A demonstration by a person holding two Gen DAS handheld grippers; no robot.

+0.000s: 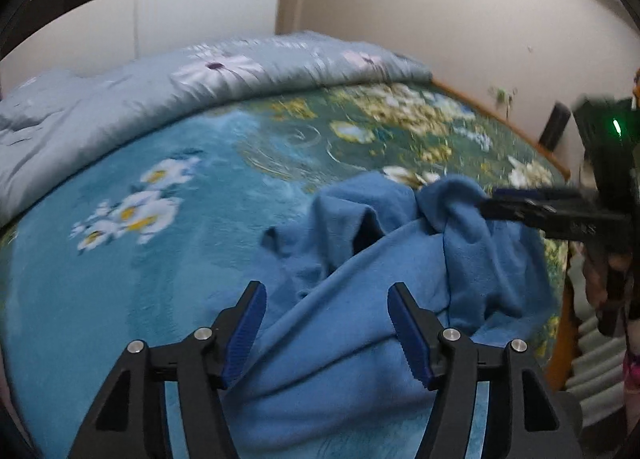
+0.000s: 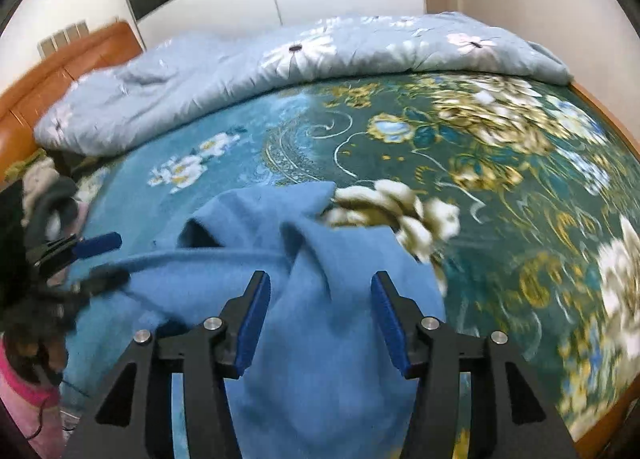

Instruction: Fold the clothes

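A crumpled blue fleece garment (image 1: 400, 255) (image 2: 248, 219) lies on the bed's teal floral blanket (image 1: 132, 291) (image 2: 500, 219). In the left wrist view my left gripper (image 1: 326, 291) stands open just above the garment's near folds, and the pads do not press the cloth. My right gripper (image 1: 490, 201) reaches in from the right, its tips at the garment's far right fold. In the right wrist view that right gripper (image 2: 320, 279) is open over the bunched cloth, which runs between its blue pads (image 2: 252, 323) without touching them. The left gripper (image 2: 118, 259) shows at the left edge, also open.
A light-blue flowered quilt (image 1: 120, 107) (image 2: 240, 71) is heaped along the bed's far side. An orange headboard (image 2: 60, 67) stands at the left, and the wooden bed frame edge (image 1: 500, 115) runs by the wall. A pink sleeve (image 2: 20, 383) shows low on the left.
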